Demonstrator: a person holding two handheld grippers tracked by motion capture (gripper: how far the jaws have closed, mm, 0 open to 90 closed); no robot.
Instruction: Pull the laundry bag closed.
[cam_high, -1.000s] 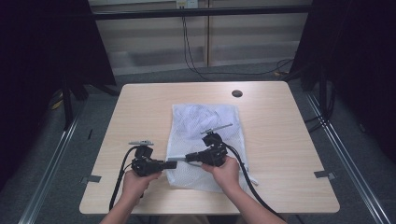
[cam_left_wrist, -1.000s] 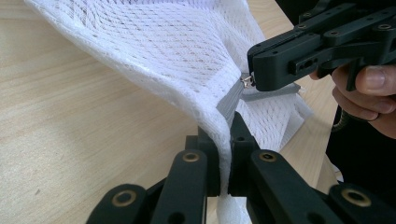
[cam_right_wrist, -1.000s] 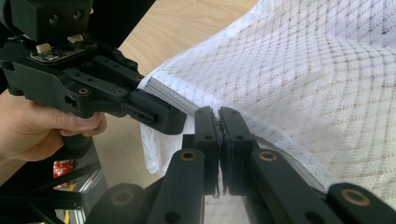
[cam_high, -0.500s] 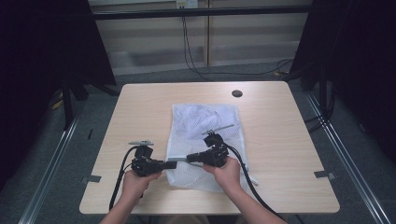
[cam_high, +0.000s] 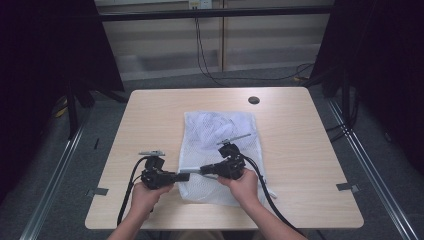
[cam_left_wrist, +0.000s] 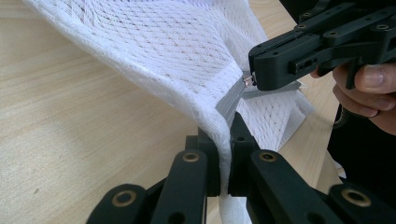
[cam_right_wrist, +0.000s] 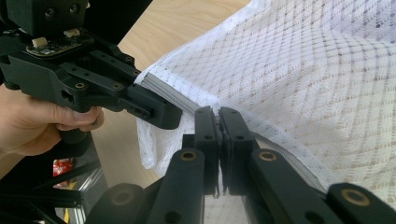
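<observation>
The surface (cam_high: 150, 120) is a pale wood-grain top with rounded corners and a small dark round hole (cam_high: 253, 100) near its far edge, right of centre. A white mesh bag (cam_high: 220, 131) lies directly on it, spread from the middle toward the near edge.

Zipper pull (cam_left_wrist: 246, 80) under right gripper (cam_left_wrist: 254, 77)

Left tongs (cam_high: 183, 176) point toward the right tongs (cam_high: 202, 170), tips nearly meeting. Left jaws are clamped on white mesh bag (cam_left_wrist: 187, 70) fabric beside the grey zipper (cam_left_wrist: 229, 103). Right jaws are pressed together on the zipper pull (cam_left_wrist: 249, 80). Both hands (cam_high: 145, 192) grip from behind, forearms low.
</observation>
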